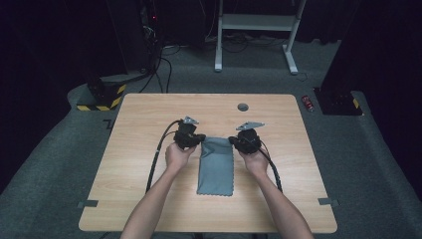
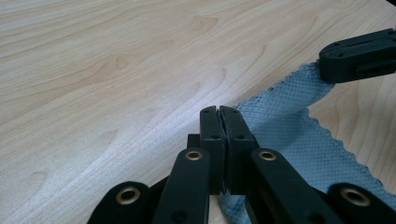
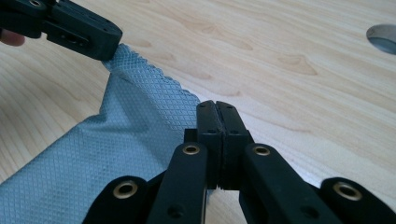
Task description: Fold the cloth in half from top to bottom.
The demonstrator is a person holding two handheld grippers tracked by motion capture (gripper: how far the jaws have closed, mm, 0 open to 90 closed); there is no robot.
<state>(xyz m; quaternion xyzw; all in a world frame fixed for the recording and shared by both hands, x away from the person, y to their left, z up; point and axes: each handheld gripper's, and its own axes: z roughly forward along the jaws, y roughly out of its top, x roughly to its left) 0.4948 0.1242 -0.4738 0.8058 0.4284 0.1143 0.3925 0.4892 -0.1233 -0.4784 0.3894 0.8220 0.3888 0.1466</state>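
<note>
Where jaws meet, cloth [image 1: 216, 164] corners.

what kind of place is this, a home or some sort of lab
Likely a lab or recording room: a bare wooden table on grey carpet, dark curtained walls, loose floor cables, and a hazard-striped block.

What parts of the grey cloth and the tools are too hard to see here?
- High view: the cloth far corners sit under the left tool and right tool.
- Left gripper view: the cloth's near part is cut off by the bottom edge.
- High view: the red thing on the floor is too small to name.
</note>
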